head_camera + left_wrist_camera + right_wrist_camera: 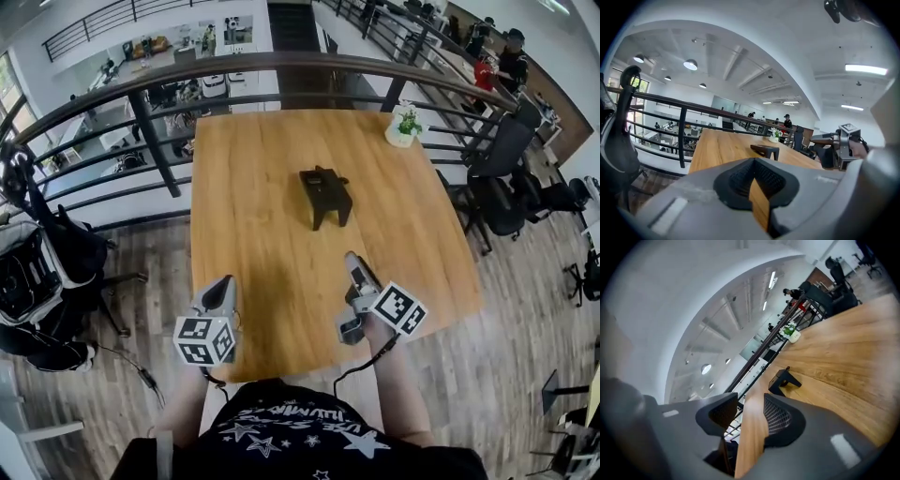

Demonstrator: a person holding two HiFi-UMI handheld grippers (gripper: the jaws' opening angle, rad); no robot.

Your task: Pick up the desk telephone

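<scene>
The desk telephone, a black angular thing, stands near the middle of the wooden table. It also shows small and far off in the left gripper view and the right gripper view. My left gripper hovers over the table's near left edge, its jaws shut with nothing in them. Over the near right part of the table, my right gripper is rolled onto its side. Its jaws stand open and empty. Both grippers are well short of the telephone.
A small potted plant sits at the table's far right corner. A dark metal railing curves round the far and left sides. Office chairs stand to the right, and a chair with bags stands to the left.
</scene>
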